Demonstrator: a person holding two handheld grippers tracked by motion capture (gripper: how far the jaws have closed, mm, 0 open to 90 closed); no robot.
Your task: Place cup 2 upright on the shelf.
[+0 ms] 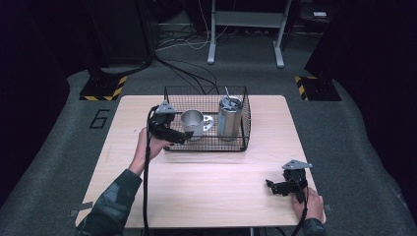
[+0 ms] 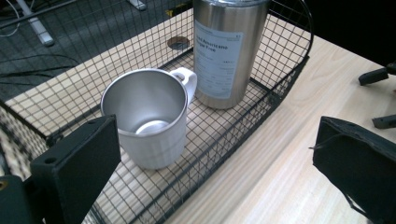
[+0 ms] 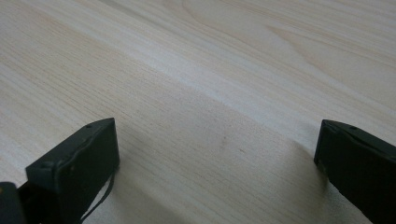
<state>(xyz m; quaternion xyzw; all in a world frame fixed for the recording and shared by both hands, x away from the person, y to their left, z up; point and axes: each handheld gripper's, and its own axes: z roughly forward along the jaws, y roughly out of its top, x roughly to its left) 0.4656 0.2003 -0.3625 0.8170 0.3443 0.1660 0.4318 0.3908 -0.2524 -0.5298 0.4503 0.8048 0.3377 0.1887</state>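
Note:
A black wire basket (image 1: 246,118) stands at the back middle of the wooden table (image 1: 211,182). Inside it are a steel mug (image 1: 193,123) with a handle and, to its right, a tall steel tumbler (image 1: 229,118) with a lid. My left gripper (image 1: 184,135) is open at the basket's front left corner, close to the mug. In the left gripper view the mug (image 2: 144,116) and tumbler (image 2: 229,51) lie ahead of the open left gripper (image 2: 210,140), and the basket's front wall (image 2: 280,70) runs between the jaws. My right gripper (image 1: 272,187) rests open near the table's front right, over bare wood (image 3: 210,70).
The table's front edge lies just behind my right hand (image 1: 307,201). On the grey floor beyond the table are cables (image 1: 192,73), two hazard-striped bases (image 1: 103,88) and the legs of a desk frame (image 1: 212,44).

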